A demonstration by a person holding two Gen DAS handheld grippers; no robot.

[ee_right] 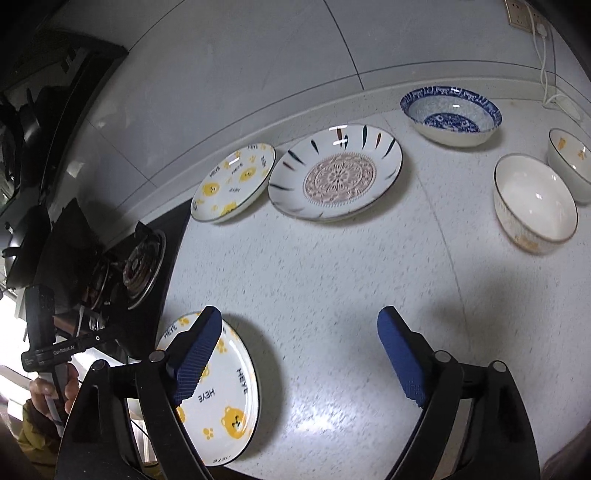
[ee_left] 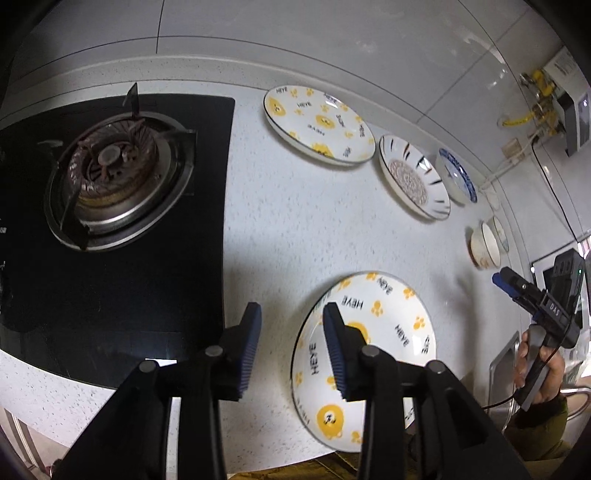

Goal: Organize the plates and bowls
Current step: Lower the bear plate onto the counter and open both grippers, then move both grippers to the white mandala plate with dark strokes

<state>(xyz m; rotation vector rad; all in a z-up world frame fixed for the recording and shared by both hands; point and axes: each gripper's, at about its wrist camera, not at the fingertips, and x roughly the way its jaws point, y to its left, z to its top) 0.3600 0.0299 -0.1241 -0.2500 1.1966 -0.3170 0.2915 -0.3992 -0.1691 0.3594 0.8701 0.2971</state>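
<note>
A bear-print plate [ee_left: 391, 321] [ee_right: 236, 369] lies flat near the counter's front edge. My left gripper [ee_left: 291, 314] hovers above its left rim, open, with only counter showing between the fingers. My right gripper [ee_right: 299, 317] stands wide open over bare counter just right of that plate. A second bear-print plate [ee_left: 317, 125] [ee_right: 232, 181] sits at the back by the wall. Beside it are a mandala-pattern plate [ee_left: 410, 177] [ee_right: 336, 177], a blue-and-white bowl [ee_left: 456, 173] [ee_right: 450, 114], a plain white bowl [ee_left: 484, 247] [ee_right: 535, 199] and a yellow-print bowl [ee_right: 569, 155].
A black gas stove [ee_left: 110, 177] [ee_right: 140, 266] takes up the counter's left end. The tiled wall runs behind the dishes, with a socket and white cable [ee_right: 521, 14] at the right. Yellow gas valves [ee_left: 535, 96] hang on the far wall. A hand [ee_left: 535, 369] holds the right gripper's handle.
</note>
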